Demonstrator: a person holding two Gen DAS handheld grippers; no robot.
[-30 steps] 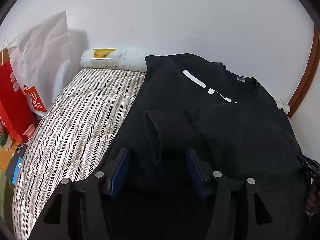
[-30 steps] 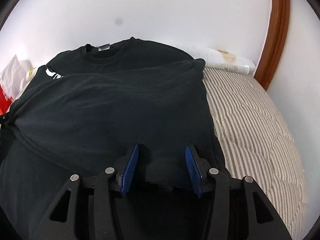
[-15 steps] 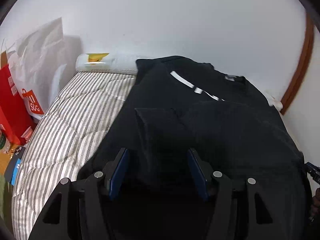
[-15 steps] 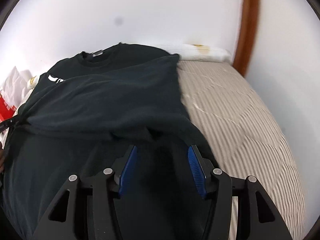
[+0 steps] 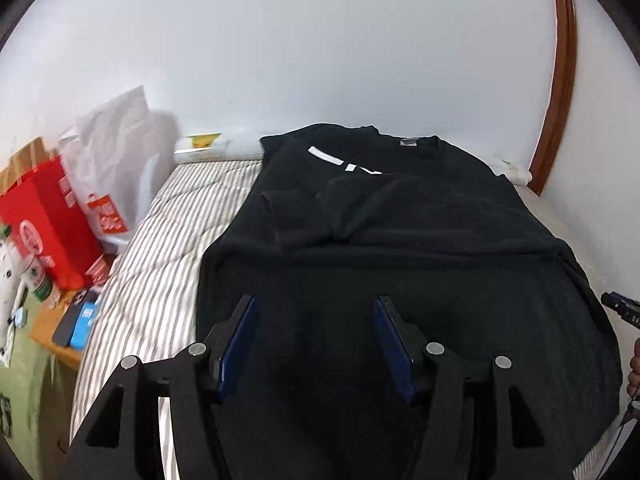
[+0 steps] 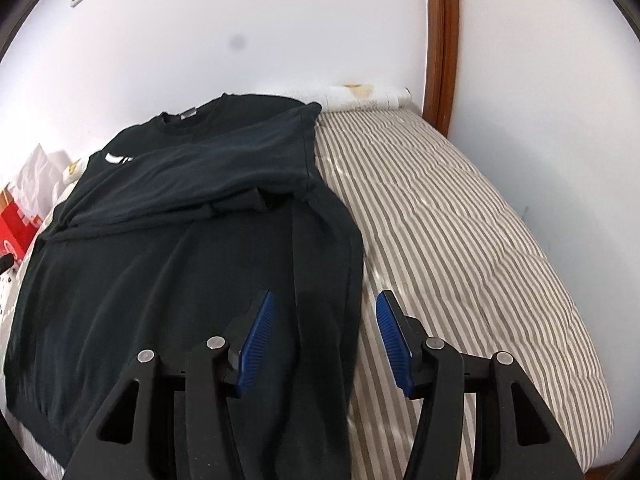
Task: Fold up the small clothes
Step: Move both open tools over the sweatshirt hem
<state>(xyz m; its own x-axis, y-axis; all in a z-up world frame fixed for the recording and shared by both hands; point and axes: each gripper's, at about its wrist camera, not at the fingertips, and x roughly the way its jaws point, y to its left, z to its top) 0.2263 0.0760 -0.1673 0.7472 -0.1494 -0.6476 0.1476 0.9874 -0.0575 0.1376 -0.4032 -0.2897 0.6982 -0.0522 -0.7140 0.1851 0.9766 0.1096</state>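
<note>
The black shirt (image 5: 400,264) lies flat on the striped bed (image 5: 160,248), filling the centre and right of the left wrist view, its collar toward the white wall at the top. Both sleeves are folded inward across the chest; in the right wrist view the shirt (image 6: 168,248) takes up the left half of the frame, and the folded sleeve runs as a band from upper centre down to the left, its cuff edge at the shirt's right side.

The left gripper (image 5: 314,340) sits at the bottom centre of its frame with its blue pads apart, nothing clamped between them – only the shirt's lower body shows below the gap. The right gripper (image 6: 324,340) is at the bottom centre of its own frame, and its jaws have just been opening (they stand apart now, holding nothing); the shirt's right edge passes under the gap, with bare bed under the right finger.

A rolled white towel (image 6: 360,98) lies at the head of the bed against the wall. At the left edge of the left wrist view stand a red bag (image 5: 48,216) and a white bag (image 5: 116,168) – beside the bed. A brown wooden frame (image 6: 440,48) runs up the wall at the upper right of the right wrist view
</note>
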